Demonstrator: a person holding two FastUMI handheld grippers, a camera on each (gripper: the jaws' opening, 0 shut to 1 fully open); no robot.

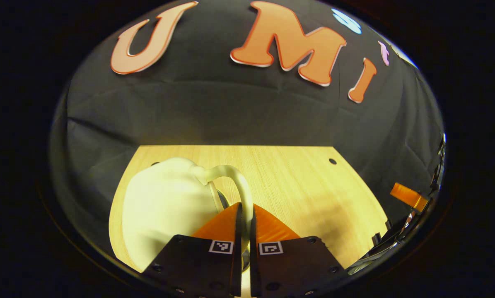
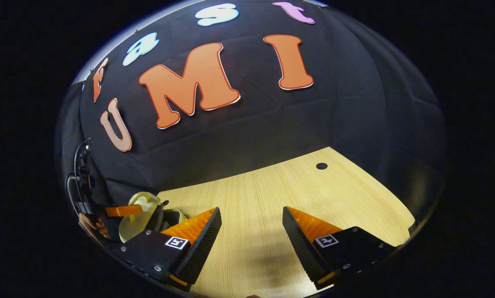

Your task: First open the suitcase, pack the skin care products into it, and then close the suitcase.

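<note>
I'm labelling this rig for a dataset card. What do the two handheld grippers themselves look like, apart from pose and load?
Each gripper, the left gripper and the right gripper, has two wedge-shaped fingers on flat black plates fixed with screws. Each plate carries a small square black-and-white marker. The right one's pads are finely ribbed. Black cables loop beside the left gripper as seen in the right gripper view.

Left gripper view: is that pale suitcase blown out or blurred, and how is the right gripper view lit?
Left gripper view: the suitcase is overexposed and soft, its surface detail washed out; its handle, clamped in the left tool, reads sharper. Right gripper view: the table is evenly lit, with a faint shadow between the open right tool's fingers; fisheye bends its edges.
</note>
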